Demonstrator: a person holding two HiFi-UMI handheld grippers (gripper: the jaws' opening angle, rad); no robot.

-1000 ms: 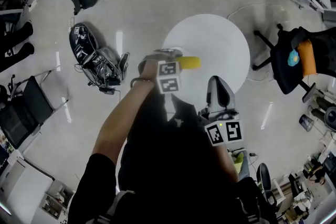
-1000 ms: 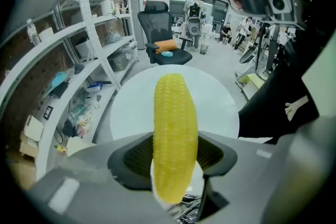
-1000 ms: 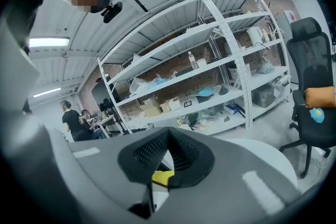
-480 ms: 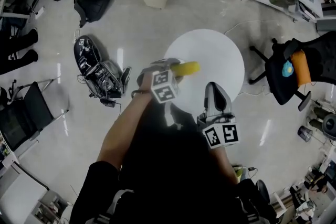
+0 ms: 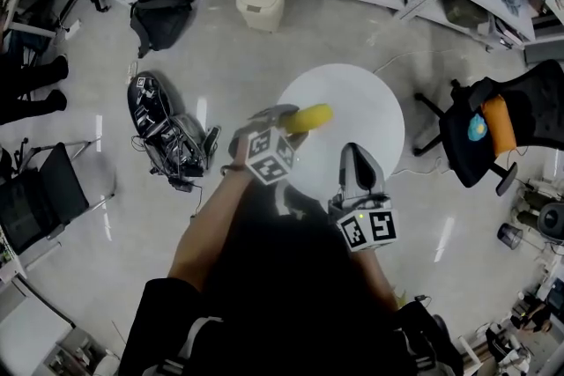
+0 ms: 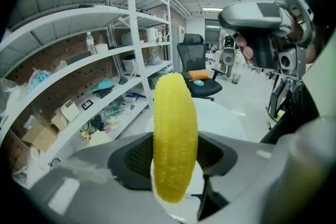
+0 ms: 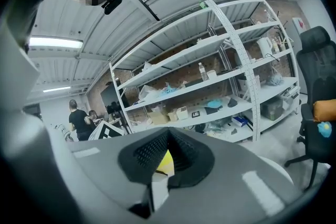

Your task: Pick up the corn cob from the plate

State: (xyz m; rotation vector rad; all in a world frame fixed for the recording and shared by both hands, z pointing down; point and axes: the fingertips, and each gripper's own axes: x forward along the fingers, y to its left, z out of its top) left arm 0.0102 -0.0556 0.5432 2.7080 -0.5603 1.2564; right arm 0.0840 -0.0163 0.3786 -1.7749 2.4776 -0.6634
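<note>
Jaws of left gripper (image 6: 176,161) clamp corn cob (image 6: 175,113), one end hidden.

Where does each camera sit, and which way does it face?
Head view: above, facing steeply down at the round table; left arm and both grippers show.
Left gripper view: on the left gripper, along jaws gripping the corn cob, toward shelves.
Right gripper view: along the right gripper's shut jaws, toward shelves.
Shared: the corn cob.

The right gripper (image 7: 167,148)'s fingers (image 7: 145,155) hide all but a sliver of the corn cob (image 7: 165,164)
</note>
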